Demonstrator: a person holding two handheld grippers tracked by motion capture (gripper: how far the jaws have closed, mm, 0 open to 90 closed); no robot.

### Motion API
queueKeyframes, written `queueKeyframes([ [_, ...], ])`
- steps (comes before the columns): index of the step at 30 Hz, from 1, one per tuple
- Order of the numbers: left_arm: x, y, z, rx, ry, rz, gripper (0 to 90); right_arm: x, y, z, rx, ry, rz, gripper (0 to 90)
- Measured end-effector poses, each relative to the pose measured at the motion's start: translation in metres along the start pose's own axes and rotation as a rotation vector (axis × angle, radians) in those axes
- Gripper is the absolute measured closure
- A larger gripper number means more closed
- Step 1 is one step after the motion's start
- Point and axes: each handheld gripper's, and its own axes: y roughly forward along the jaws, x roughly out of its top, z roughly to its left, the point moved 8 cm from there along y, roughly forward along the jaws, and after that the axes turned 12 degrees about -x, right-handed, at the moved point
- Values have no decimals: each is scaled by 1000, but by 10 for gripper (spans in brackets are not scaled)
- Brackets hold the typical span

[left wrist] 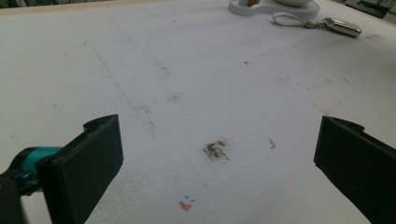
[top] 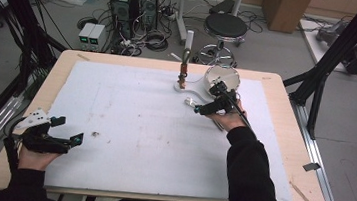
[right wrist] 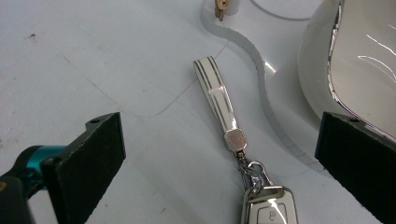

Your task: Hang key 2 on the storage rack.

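right gripper [right wrist: 219, 154] jaws wide, hovering straight over the silver car key fob with white strap [right wrist: 224, 121], which lies on the counter beside the white bowl [right wrist: 355, 65]. strap's long axis runs away between the jaws. left gripper [top: 65, 131] wide, well apart.

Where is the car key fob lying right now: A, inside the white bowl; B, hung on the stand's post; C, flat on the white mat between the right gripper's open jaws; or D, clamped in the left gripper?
C: in the right gripper view the key fob and its strap lie flat on the mat, between the right gripper's wide-open jaws, beside the bowl.
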Motion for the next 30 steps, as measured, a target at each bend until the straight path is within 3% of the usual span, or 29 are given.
queueKeyframes([
  [19,0,0,0,1,3,2,18,-7,29,9,16,-73,50,12],
  [30,0,0,-1,1,5,1,18,-14,55,7,32,-70,95,52],
])
